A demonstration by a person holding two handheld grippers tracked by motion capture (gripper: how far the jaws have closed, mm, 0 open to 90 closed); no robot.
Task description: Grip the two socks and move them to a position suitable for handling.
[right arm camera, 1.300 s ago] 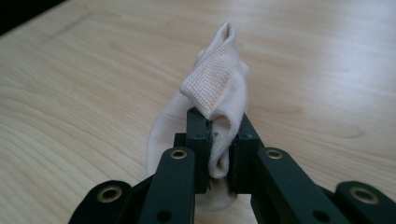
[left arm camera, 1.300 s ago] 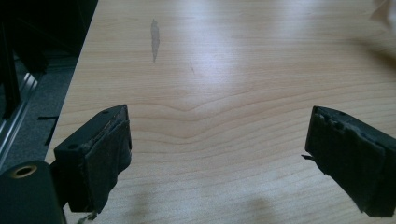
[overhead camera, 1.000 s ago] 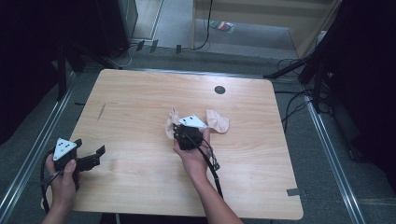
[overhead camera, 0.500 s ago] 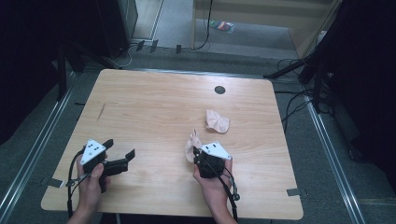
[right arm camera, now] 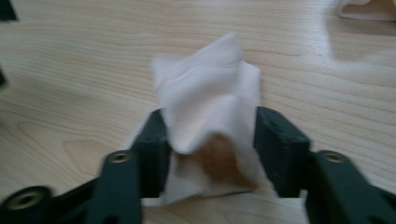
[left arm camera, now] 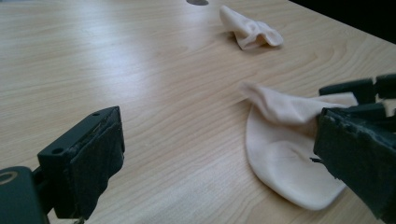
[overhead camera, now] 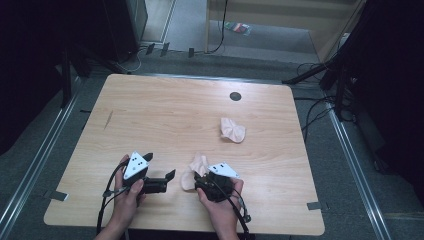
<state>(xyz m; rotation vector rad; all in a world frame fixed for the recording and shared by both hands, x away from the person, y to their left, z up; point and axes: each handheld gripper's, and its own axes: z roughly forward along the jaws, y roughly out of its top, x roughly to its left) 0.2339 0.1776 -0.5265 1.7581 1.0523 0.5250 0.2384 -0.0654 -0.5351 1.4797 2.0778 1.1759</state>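
— Two socks on one pale wooden worktop (overhead camera: 150, 115), is that right?

— Yes. The worktop is the biggest thing here, bare wood with a small dark round hole (overhead camera: 235, 96) near its far edge. Around it lies grey floor (overhead camera: 345, 170) with cables and a metal rail on each side.

— And the hands?

— The person's forearms come in from the near edge. The left hand (overhead camera: 127, 192) holds the left gripper (overhead camera: 159, 168) low over the near left part of the worktop. Its jaws stand well apart with nothing between them, pointing across toward the nearer sock.

— The right one?

— The right hand (overhead camera: 220, 197) holds the right gripper (overhead camera: 197, 184) just beside the left one, near the front edge. Its jaws are clamped on the nearer sock (right arm camera: 205, 126), with the cloth bunched up between them. The right gripper view is blurred, so I can't tell exactly which part of the sock is pinched.

— How does that sock lie?

— In the left gripper view its rounded end (left arm camera: 285, 172) rests flat on the wood, while the rest rises in a fold toward the right gripper's black jaws.

— And the other sock?

— The second sock (overhead camera: 233, 130) lies crumpled on the worktop, farther back and to the right, well apart from both grippers, between the nearer sock and the hole.
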